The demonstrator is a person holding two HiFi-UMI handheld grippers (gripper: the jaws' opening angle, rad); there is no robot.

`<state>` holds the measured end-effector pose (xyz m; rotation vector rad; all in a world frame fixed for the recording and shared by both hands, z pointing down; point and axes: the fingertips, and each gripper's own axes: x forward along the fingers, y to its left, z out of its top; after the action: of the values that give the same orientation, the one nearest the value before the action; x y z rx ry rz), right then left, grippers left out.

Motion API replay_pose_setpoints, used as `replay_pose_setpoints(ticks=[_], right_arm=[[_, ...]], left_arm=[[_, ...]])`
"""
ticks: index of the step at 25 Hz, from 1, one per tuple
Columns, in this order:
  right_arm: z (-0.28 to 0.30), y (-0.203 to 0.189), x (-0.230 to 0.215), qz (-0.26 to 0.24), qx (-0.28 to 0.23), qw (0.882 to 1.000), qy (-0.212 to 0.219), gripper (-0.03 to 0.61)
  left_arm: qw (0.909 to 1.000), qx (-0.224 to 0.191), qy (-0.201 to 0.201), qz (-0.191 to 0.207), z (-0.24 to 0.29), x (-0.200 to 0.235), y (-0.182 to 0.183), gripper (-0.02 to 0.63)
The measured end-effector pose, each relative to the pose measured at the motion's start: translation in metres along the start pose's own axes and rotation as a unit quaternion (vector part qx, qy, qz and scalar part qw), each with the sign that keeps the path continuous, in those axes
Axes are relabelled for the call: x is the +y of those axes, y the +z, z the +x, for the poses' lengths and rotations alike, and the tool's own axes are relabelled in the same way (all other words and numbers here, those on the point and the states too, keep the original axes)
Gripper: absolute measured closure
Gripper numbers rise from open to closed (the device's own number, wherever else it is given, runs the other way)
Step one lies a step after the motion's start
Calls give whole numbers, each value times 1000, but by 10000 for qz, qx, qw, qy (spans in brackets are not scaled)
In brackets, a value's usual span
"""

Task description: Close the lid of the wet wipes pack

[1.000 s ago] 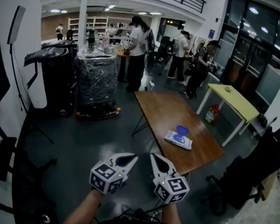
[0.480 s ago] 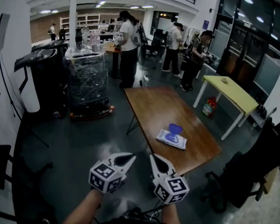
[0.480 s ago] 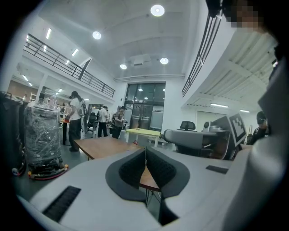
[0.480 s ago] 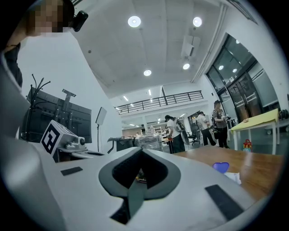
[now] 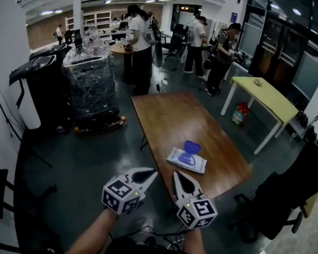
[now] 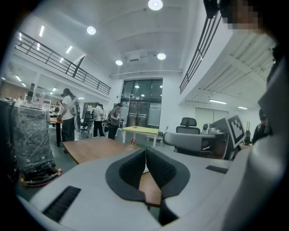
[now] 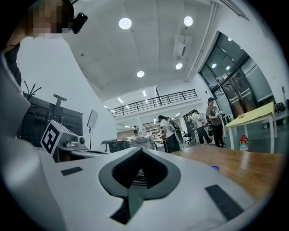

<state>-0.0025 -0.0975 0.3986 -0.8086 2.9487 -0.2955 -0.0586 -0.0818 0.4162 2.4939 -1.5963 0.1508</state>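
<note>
The white wet wipes pack (image 5: 186, 161) lies near the close end of the brown wooden table (image 5: 170, 116), its blue lid (image 5: 191, 147) flipped open and standing up at the far side. My left gripper (image 5: 151, 173) and right gripper (image 5: 177, 175) are held side by side above the floor, short of the table's near edge and to the left of the pack. Both are shut and empty. In the left gripper view the jaws (image 6: 145, 150) meet in front of the table (image 6: 90, 149). In the right gripper view the gripper (image 7: 141, 150) is shut, and a bit of the blue lid (image 7: 215, 168) shows on the table (image 7: 244, 167).
A yellow table (image 5: 265, 98) stands at the far right and a black chair (image 5: 283, 204) beside the wooden table's near right corner. A plastic-wrapped pallet (image 5: 91, 87) sits at the left, with black equipment (image 5: 33, 68) behind it. Several people (image 5: 137, 42) stand at the back.
The table and the wipes pack have come nearer and shifted left in the head view as both grippers moved forward together. Both have stayed shut.
</note>
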Motion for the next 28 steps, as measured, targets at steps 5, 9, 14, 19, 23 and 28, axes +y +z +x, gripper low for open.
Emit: replay_pose_setpoints(ticks=[5,9,14,19,23,28], right_arm=[[3,2,-35,48,70,9997,-226,574],[4,0,-66,86,112,9989,-455,574],[10,-10,-99,145,262,9956,-883,574],[25,-21,-126,101,501,9913,-1211,574],[38,-27,-147,144,639,9851,-1589,574],[62,-38,-163,190,833,9760,-2003,574]], left_arm=[[9997,169,-187,74,40,3,2,612],[9986,299,-423,64,72,7,2,612],[9962,457,-736,68,110,18,-3,612],[9925,625,-1043,128,150,39,-10,612],[9872,854,-1332,184,181,61,-27,612],[9809,1024,-1643,180,213,90,-42,612]])
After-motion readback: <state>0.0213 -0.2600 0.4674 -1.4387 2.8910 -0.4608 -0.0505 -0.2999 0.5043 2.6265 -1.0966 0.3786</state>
